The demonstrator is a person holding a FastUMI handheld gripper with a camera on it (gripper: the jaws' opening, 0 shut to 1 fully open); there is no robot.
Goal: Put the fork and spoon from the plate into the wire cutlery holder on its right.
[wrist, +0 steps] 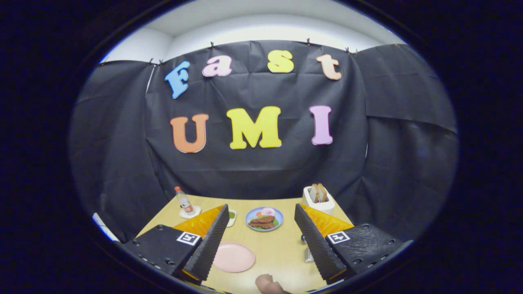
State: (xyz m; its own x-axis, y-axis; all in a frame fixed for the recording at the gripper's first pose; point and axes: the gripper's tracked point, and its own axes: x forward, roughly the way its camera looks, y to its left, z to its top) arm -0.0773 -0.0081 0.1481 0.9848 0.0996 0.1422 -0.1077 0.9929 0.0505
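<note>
The tool [260,209], released with fingers wide, hangs over the tabletop [282,249], and the plate [233,257] at lower centre between them looks bare, suggesting a late stage, though the holder [307,254] hides behind the right finger, contents untellable.

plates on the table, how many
2: a pink plate between the open tongs, by one finger, and a blue plate with food beyond them. The fingers may hide others.
</note>
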